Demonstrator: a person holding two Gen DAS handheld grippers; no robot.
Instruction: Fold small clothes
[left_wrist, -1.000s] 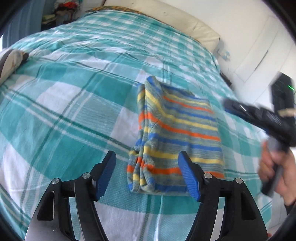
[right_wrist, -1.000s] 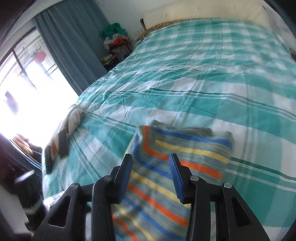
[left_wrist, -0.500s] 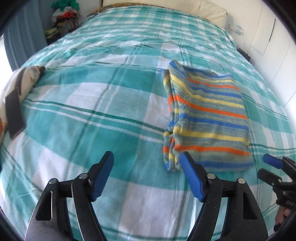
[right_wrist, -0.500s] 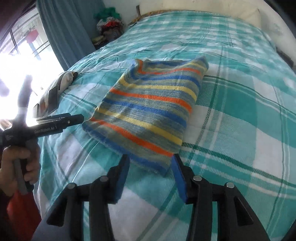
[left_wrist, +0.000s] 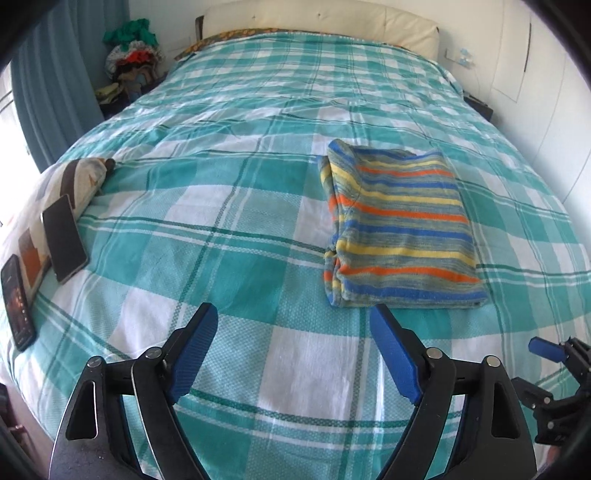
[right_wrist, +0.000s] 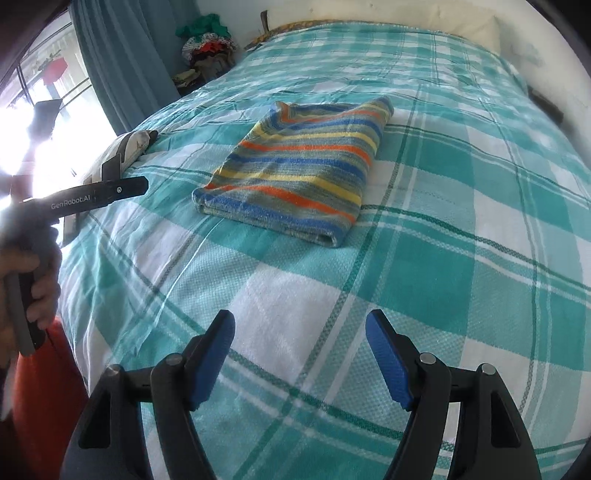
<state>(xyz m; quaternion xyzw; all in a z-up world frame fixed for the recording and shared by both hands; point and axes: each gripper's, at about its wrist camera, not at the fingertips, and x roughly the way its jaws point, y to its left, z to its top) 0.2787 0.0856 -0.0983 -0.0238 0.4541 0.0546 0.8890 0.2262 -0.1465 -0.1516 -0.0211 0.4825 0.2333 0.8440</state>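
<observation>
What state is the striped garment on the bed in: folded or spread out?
Folded. The striped garment lies as a compact rectangle on the checked bedspread, with stacked layers visible along its near edge; neither gripper touches it.

right claw (left_wrist: 546, 350) cut off at left-wrist frame edge, one blue tip showing. window (right_wrist: 33, 110) blown out. far clothes heap (left_wrist: 129, 55) too small to sort.

bed (left_wrist: 258, 221): I see a teal-white checked cover | folded striped cloth (left_wrist: 400, 229) flat right of middle | patterned pillow (left_wrist: 70, 177) at left edge, two phones (left_wrist: 64, 238) on it
</observation>
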